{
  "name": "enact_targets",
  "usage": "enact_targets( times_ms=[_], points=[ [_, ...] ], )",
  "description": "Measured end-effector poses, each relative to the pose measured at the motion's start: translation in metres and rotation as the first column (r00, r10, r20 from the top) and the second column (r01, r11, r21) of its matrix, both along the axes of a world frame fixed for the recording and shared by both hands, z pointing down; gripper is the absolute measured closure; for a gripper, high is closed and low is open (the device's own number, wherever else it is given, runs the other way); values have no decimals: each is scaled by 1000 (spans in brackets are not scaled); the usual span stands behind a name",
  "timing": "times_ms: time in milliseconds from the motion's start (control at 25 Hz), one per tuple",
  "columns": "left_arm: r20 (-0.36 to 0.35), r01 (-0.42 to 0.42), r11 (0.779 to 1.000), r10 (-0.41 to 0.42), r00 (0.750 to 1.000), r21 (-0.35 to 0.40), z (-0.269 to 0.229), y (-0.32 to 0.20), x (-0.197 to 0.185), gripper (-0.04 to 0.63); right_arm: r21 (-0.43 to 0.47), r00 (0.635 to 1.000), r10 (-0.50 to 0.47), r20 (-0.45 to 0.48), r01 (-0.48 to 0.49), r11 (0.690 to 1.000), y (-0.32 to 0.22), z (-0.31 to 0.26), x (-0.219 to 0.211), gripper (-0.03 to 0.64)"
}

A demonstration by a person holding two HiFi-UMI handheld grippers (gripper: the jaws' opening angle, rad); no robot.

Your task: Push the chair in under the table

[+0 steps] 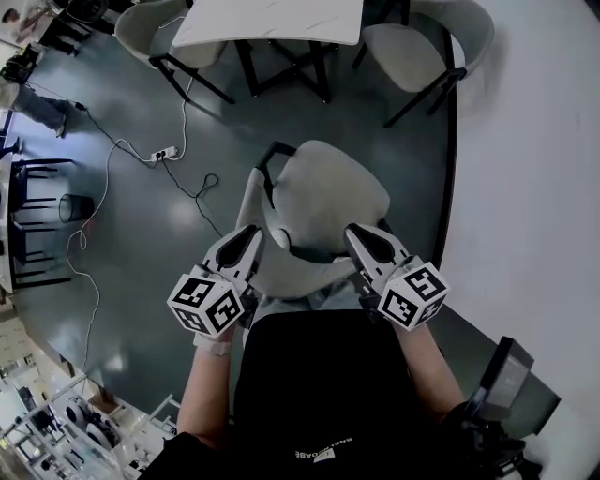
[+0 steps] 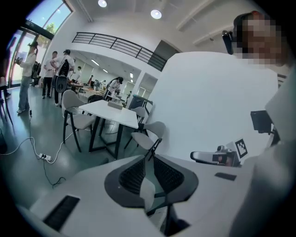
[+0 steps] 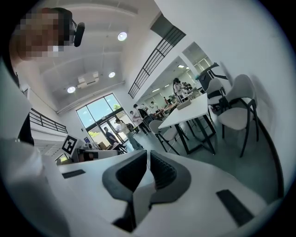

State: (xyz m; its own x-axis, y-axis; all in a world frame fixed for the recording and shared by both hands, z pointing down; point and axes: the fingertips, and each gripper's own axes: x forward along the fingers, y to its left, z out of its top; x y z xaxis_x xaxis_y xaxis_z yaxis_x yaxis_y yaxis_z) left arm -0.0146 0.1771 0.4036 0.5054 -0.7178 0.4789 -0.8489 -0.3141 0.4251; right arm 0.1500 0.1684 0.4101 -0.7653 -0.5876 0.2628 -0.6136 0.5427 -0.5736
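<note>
1. Head view: the pale grey moulded chair with black metal legs [image 1: 323,202] stands on the dark grey floor [image 1: 122,309], well apart from the white rectangular table [image 1: 272,21], with its backrest towards the person. The left gripper [image 1: 251,234] and the right gripper [image 1: 356,232] point at the two sides of the backrest, close to it; whether they touch it cannot be told.
2. Left gripper view: the left gripper's jaws stand slightly apart and clamp nothing. A pale edge of the chair shows low in the gap, and the table stands beyond.
3. Right gripper view: the right gripper's jaws are together and empty. The table is ahead, with a second grey chair [image 3: 238,111] beside it.
</note>
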Motion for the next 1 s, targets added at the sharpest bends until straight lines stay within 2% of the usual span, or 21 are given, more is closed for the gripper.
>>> enact_targets(
  times_ms=[240,400,560,760,1000],
  points=[
    [78,-38,994,46,996,-102,39,-21,-29,526,-89,996,70,-61,-75,993,3,33,-1,604],
    [95,-87,976,107,990,-198,74,-37,-46,491,-171,986,126,-108,-143,975,5,61,-4,604],
    [109,-126,943,166,980,-307,113,-49,-61,454,-272,970,185,-161,-224,936,12,97,-4,603],
    [136,-139,907,209,968,-398,154,-65,-83,439,-347,948,211,-238,-286,893,21,131,-10,603],
    [153,-153,840,268,951,-521,213,-73,-104,419,-468,915,255,-313,-382,797,42,183,-7,600]
  ],
)
